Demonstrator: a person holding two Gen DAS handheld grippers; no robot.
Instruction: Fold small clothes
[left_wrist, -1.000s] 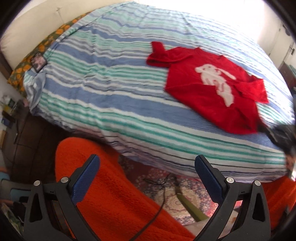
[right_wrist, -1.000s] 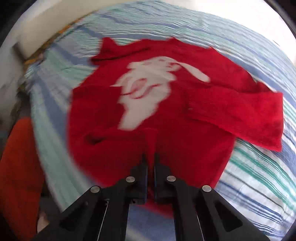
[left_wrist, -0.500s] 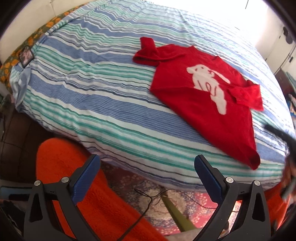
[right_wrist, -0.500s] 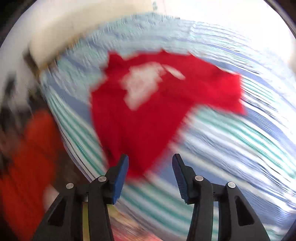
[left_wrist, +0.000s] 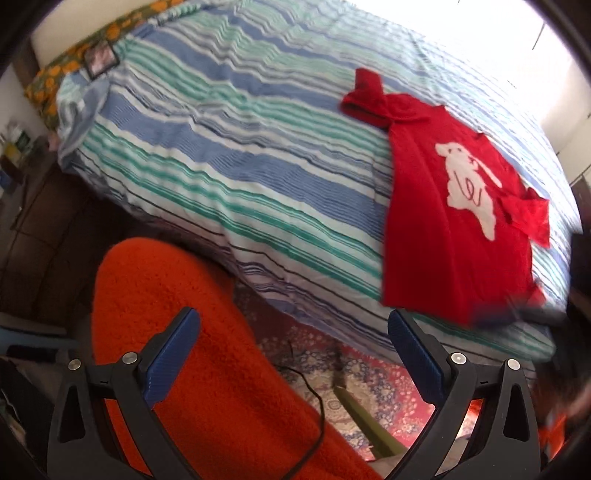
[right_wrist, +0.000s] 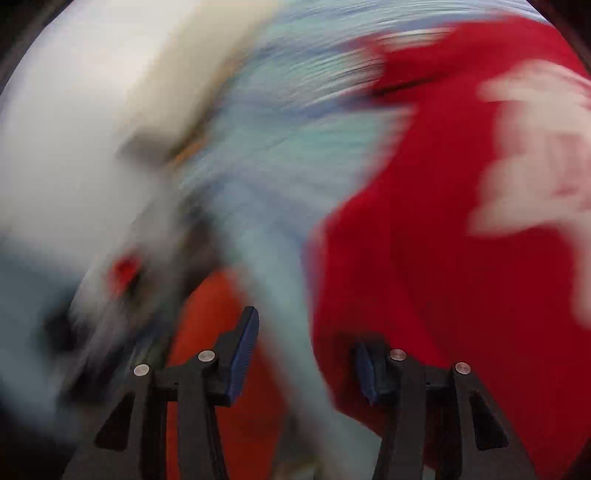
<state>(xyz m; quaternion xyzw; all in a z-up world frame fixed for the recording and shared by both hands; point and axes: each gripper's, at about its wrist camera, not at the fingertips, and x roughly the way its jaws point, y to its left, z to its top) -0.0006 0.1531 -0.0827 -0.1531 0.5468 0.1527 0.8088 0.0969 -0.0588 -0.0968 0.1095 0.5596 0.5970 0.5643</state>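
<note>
Red sweater (left_wrist: 454, 229) with white animal motif: lies spread on striped bed cover (left_wrist: 229, 173), near the bed's front edge, one sleeve folded across its body. Left claw (left_wrist: 293, 356): wide, empty, poised over orange fleece (left_wrist: 192, 332) below the bed. Right claw (right_wrist: 304, 354): partly parted, nothing between the pads, view heavily blurred.

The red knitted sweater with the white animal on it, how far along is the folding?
Done: the red knitted sweater with a white animal motif lies spread face-up on the blue-and-green striped bedspread. In hand: nothing; the left tool and right tool are both open and empty. Left: both sleeves and the body are unfolded.
</note>
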